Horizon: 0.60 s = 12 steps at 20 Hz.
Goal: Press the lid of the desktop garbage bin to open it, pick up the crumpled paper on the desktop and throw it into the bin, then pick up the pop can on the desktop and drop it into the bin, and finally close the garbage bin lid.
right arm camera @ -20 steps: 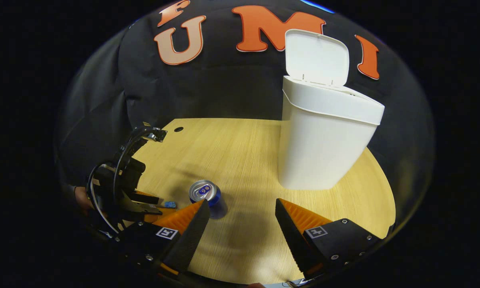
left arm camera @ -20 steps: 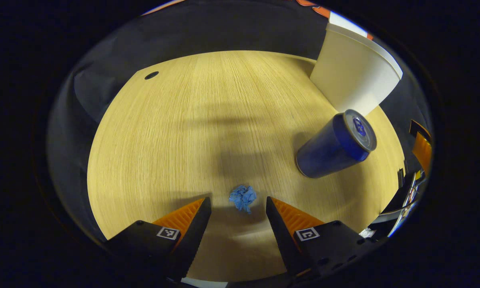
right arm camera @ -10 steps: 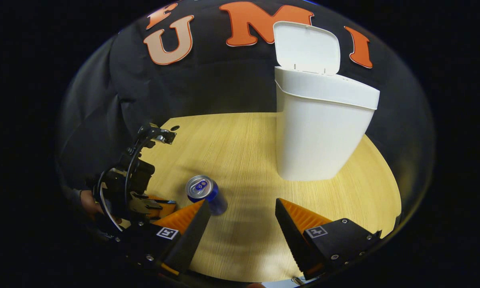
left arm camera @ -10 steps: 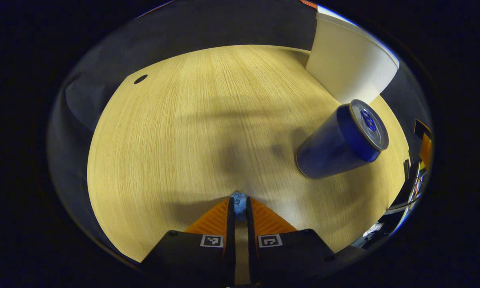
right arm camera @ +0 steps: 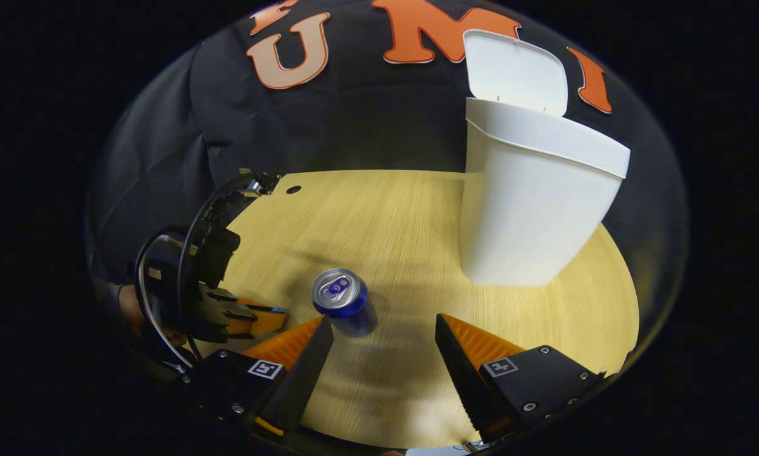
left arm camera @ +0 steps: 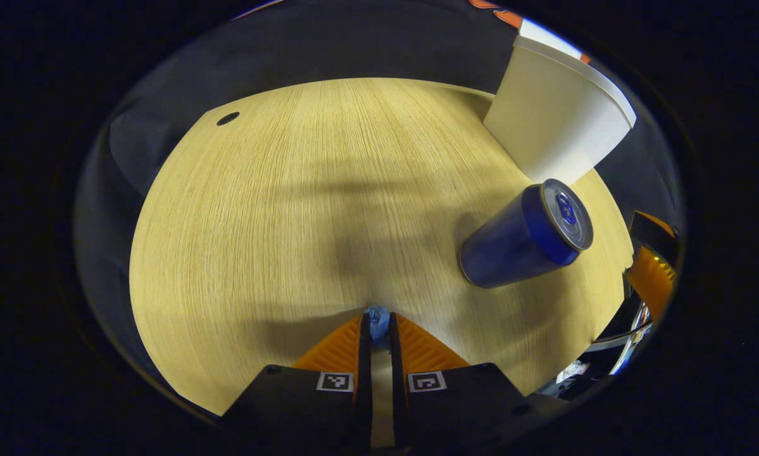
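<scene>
In the left gripper view, the left hand-held gripper (left arm camera: 379,329) sits at the bottom centre of the frame with its two fingers drawn almost together, pinching the small blue crumpled paper (left arm camera: 376,316) between their tips just above the wooden tabletop (left arm camera: 278,221). To the right of it in that view the blue pop can (left arm camera: 525,237) stands upright on the tabletop, and the white garbage bin (left arm camera: 553,120) rises in the upper right of the frame, near the can but apart from it. In the right gripper view, the right hand-held gripper (right arm camera: 384,332) is at the bottom of the frame with its fingers spread wide and nothing between them. The pop can (right arm camera: 343,307) stands just beyond its left finger, silver top showing. The garbage bin (right arm camera: 531,202) stands in the upper right of the frame with its lid (right arm camera: 515,73) tipped up and open. The left hand-held gripper (right arm camera: 271,316) shows at the left edge, low over the tabletop.
</scene>
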Tool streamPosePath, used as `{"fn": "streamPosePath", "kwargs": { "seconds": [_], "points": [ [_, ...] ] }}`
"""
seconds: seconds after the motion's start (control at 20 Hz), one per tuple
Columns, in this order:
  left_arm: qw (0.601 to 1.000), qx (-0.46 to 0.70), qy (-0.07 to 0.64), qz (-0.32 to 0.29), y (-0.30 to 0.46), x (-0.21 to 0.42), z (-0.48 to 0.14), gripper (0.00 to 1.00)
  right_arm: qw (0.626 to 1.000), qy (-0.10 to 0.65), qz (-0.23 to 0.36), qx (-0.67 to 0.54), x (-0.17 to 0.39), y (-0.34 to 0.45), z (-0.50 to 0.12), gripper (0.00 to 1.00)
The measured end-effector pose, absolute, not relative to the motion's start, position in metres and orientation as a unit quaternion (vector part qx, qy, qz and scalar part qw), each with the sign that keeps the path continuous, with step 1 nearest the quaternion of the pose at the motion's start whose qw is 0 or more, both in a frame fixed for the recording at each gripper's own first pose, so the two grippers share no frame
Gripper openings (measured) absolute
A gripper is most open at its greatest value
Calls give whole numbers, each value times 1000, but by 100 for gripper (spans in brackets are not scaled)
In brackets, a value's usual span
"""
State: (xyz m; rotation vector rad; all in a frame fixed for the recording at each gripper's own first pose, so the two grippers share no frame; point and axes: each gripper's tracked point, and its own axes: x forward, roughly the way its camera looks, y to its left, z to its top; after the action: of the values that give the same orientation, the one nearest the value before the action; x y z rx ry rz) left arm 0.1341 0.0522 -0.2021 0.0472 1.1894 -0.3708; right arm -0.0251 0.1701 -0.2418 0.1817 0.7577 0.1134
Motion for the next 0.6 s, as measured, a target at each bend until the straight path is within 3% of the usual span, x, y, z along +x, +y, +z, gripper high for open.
{"fn": "streamPosePath", "kwargs": {
  "seconds": [0.05, 0.15, 0.6],
  "points": [
    [813, 18, 555, -177, 18, 165, -195, 17, 922, 371, 61, 88, -25, 173, -244, 98],
    [817, 16, 548, -177, 25, 174, -180, 17, 920, 377, 71, 83, -23, 179, -250, 98],
    [843, 2, 515, -152, 50, 181, -128, 17, 908, 397, 122, 56, -5, 196, -274, 98]
  ]
}}
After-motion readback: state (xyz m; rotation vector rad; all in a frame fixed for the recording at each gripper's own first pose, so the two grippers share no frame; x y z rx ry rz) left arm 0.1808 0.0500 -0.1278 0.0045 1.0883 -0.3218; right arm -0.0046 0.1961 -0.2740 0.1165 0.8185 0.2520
